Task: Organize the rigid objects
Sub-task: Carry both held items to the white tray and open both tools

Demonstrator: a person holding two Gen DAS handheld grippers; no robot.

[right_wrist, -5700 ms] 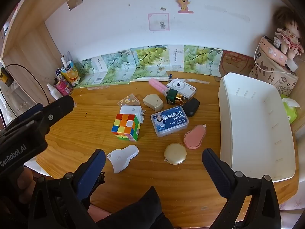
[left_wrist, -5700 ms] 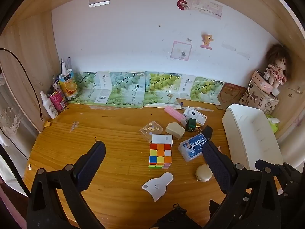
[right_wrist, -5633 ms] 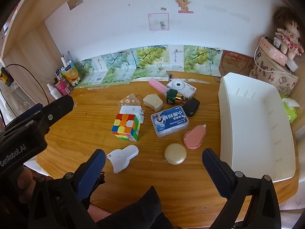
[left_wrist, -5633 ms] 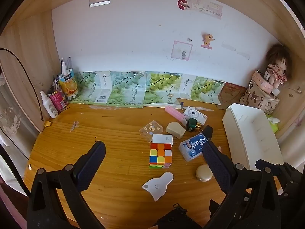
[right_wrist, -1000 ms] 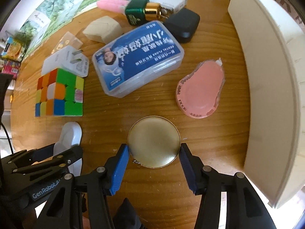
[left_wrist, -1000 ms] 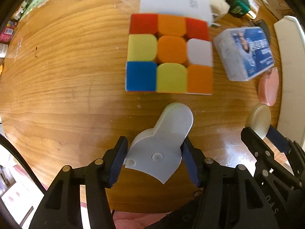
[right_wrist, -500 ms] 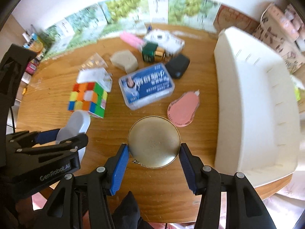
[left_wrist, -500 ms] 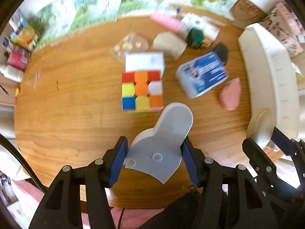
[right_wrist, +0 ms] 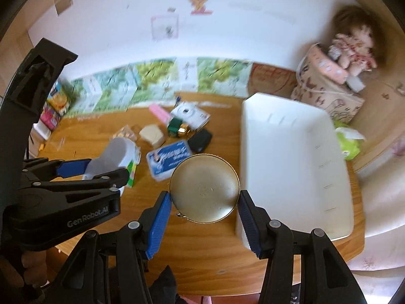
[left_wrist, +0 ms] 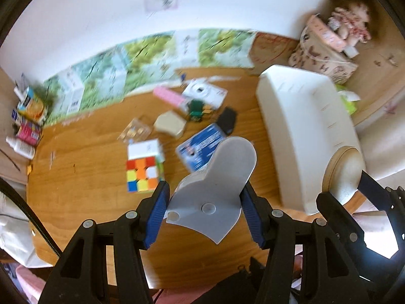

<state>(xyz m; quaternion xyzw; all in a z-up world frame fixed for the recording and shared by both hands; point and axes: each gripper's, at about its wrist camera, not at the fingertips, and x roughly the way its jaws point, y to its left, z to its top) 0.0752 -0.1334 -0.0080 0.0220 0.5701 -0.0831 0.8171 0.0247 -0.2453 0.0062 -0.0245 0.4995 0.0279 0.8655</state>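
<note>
Left gripper [left_wrist: 205, 212]: black plastic frame, blue ribbed pads [left_wrist: 157, 212], silver screws along both fingers. Right gripper [right_wrist: 203, 217]: same build. White "GenRobot.AI" lettering on the black body left of the right gripper's fingers.

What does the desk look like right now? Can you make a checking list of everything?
Surface: wooden desk, mostly bare at the front.
Job's things: white bin empty; grey scraper and gold round case held above the desk.
Clutter: puzzle cube, blue box, camera, black pouch.
Grippers: left hand-held gripper shut on scraper; right hand-held gripper shut on case.
Cables: nothing seen clearly.
Surroundings: doll, patterned bag, white wall.
</note>
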